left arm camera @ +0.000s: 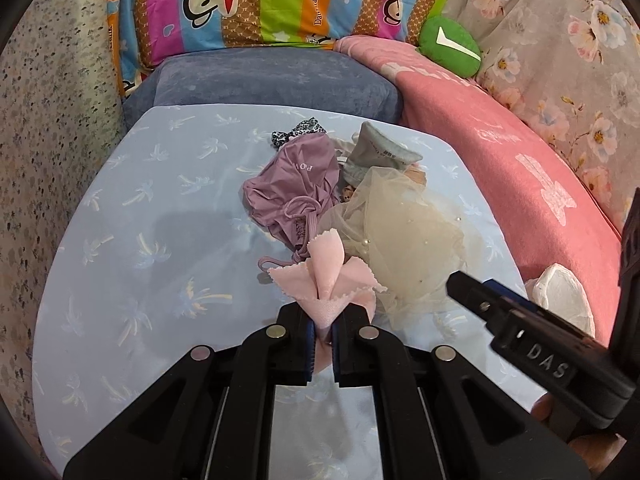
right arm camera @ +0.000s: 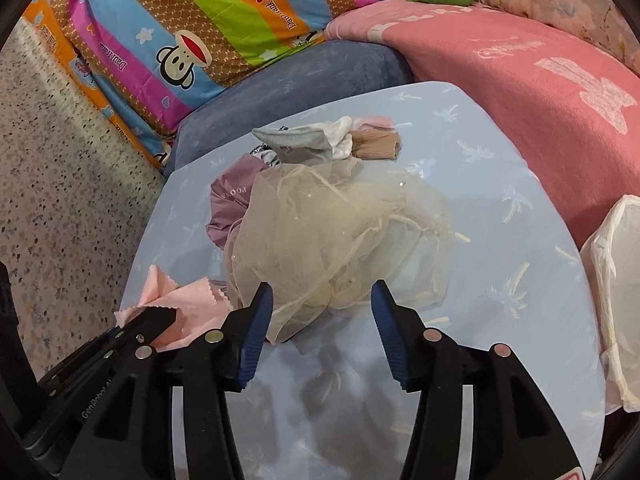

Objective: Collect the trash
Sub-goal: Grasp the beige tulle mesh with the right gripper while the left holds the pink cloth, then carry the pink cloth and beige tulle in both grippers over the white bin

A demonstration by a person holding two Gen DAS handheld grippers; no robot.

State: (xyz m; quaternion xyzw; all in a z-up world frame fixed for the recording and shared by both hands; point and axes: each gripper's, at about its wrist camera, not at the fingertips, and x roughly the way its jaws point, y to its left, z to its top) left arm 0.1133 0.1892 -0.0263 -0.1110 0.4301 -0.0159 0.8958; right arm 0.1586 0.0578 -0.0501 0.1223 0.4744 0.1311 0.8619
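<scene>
Trash pile mid-tabletop [left arm camera: 120,208], pale blue with palm print, near the far edge
Beyond it: grey-blue cushion [left arm camera: 272,80], striped monkey-print pillow [left arm camera: 260,4], pink blanket [left arm camera: 520,168] on the right, green plush [left arm camera: 450,46] on top of that
White plastic bag [right arm camera: 616,280] at the tabletop's right edge, against the blanket
Biggest piece: cream tulle bundle [right arm camera: 340,232], beaded, covering the near half of the pile
Mauve drawstring pouch [left arm camera: 296,184] to its left, cord trailing toward camera
Grey fabric piece [left arm camera: 380,152], tan roll [right arm camera: 376,144], black-and-white patterned scrap [left arm camera: 300,130] at the back
Pink pinked-edge cloth [left arm camera: 324,280] pinched in left gripper [left arm camera: 323,344], fingers clenched on it, clear of the tabletop
Right gripper [right arm camera: 320,320] fingers released, straddling the near edge of the tulle, left finger touching it, no pinch
</scene>
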